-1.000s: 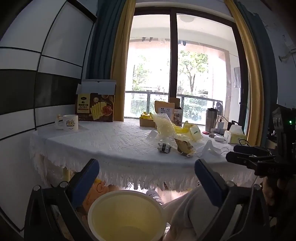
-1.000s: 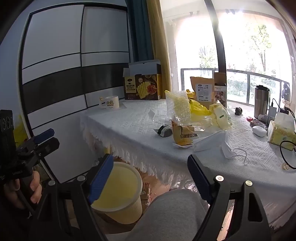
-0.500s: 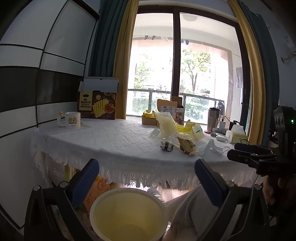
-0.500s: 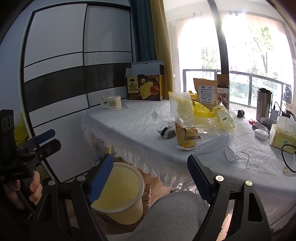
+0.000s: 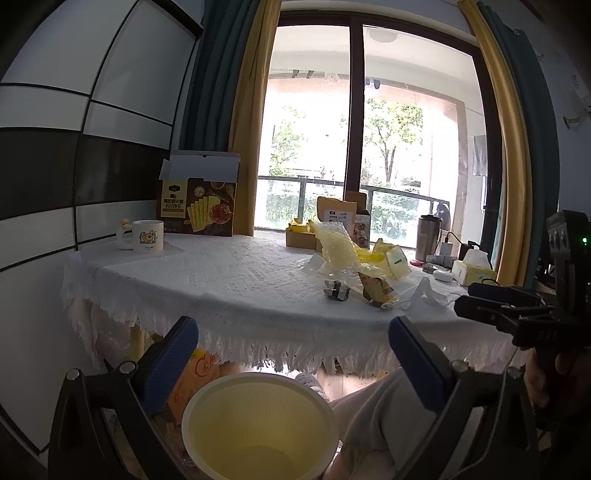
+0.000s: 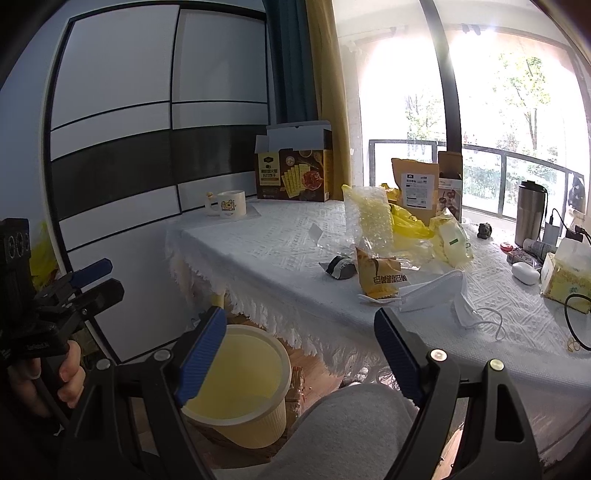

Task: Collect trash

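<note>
Yellow rubber band (image 6: pixel 573 345) (right wrist view only)

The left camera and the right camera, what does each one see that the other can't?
Only the left camera shows the window's top frame and the right claw from the side. Only the right camera shows the dark figurine, the black cable and the left claw from the side. Both show the yellow bin, mug, snack wrapper and white mask.

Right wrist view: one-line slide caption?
Open right gripper faces table litter: snack wrapper, face mask; yellow bin below.
</note>
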Demonstrator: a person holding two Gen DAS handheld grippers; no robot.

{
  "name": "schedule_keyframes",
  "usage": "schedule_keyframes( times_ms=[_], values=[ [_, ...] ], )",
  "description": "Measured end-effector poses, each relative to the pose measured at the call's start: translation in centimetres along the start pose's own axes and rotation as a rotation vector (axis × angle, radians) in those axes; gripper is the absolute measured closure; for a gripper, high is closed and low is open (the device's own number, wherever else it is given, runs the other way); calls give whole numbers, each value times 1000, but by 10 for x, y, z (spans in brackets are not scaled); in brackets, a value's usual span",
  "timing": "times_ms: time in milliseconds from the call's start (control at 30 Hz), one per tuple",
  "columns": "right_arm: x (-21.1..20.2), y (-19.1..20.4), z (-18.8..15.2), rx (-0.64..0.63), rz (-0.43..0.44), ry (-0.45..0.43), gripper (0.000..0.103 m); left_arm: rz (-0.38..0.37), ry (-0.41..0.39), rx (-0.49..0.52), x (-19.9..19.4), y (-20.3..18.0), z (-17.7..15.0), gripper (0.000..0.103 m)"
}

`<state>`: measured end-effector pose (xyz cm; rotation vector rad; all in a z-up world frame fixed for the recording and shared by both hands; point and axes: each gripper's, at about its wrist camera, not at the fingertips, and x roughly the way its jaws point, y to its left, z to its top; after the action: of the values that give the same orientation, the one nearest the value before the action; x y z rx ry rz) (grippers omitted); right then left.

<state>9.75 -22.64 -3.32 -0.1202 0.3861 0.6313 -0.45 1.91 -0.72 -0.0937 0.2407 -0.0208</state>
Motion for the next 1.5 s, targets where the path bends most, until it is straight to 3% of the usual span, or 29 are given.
schedule_keyframes(
  times_ms=[1500],
  values=[
    [5,2,1,5,8,-4,22,-13,-4,-8,0,1,1,0]
  ],
)
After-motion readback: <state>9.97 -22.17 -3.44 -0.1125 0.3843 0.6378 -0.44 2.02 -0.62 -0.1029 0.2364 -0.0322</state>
